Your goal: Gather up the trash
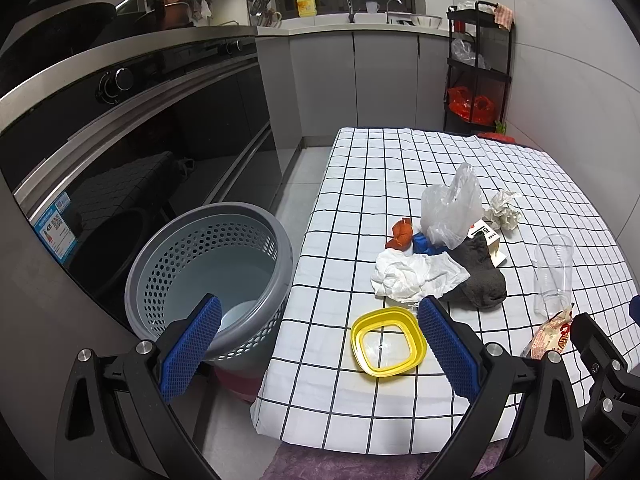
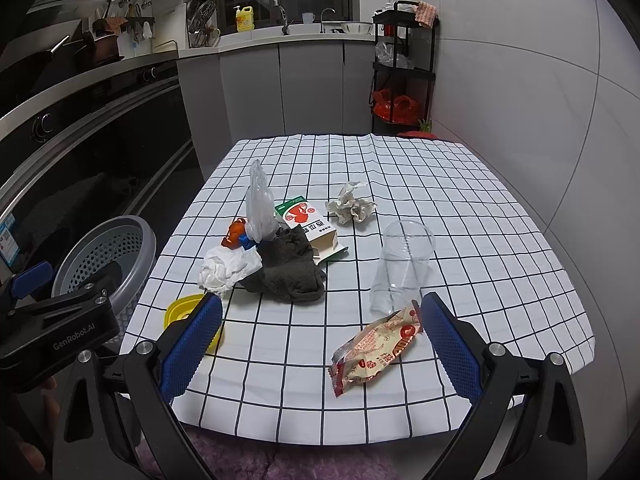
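1. Trash sits in a loose pile mid-table on the checked tablecloth (image 2: 400, 184); grey perforated bin (image 1: 208, 268) stands on the floor just off the cloth's left edge.
2. Left gripper (image 1: 320, 344): jaws spread wide, nothing held. Left pad hangs over the bin rim, right pad over the cloth, w/ the cloth's left edge running between them.
3. Yellow lid (image 1: 387, 342) lies flat between the left gripper's pads, just beside the right one, close to the cloth's near-left corner.
4. Right gripper (image 2: 322, 344): jaws wide open, empty, over the cloth's near edge.
5. Snack wrapper (image 2: 376, 350) lies between the right gripper's pads, nearer the right one; can't tell if it touches.
6. Clear plastic cup (image 2: 402, 266) stands just behind the wrapper, tilted a bit.
7. Pile, from the cloth's left side: white tissue (image 2: 226, 268), dark grey cloth (image 2: 290, 270) touching it, orange scrap (image 2: 234, 232) and a blue bit behind, thin plastic bag (image 2: 259, 204) standing up, opened carton (image 2: 310, 228) partly under the grey cloth.
8. Crumpled paper (image 2: 352, 204) sits apart, behind the carton.
9. Far half and right side of the cloth are bare; open squares also btwn pile and near edge.
10. Black oven front (image 1: 132, 152) is close behind the bin.
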Demonstrator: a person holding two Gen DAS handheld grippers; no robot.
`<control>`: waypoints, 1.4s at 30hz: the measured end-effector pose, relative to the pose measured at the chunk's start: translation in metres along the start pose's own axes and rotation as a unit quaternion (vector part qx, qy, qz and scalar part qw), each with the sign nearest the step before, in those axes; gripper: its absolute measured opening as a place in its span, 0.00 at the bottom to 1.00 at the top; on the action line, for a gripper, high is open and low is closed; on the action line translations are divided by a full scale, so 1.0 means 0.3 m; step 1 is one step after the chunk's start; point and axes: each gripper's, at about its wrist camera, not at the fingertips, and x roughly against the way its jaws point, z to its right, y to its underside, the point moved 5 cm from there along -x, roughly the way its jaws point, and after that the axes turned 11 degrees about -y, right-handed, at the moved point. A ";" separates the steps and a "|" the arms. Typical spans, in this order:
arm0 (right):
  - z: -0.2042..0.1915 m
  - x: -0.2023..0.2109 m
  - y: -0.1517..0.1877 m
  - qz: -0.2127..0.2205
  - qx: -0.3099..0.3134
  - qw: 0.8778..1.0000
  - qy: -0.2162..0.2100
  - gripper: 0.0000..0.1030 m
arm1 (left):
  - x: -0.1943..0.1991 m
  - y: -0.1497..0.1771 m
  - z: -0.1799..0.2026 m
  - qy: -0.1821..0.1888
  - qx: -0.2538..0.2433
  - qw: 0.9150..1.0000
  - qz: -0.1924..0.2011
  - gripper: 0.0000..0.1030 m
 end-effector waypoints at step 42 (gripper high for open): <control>0.116 -0.067 0.105 -0.035 -0.036 0.999 -0.014 0.92 | -0.096 0.083 0.045 0.015 -0.014 0.999 -0.043 0.94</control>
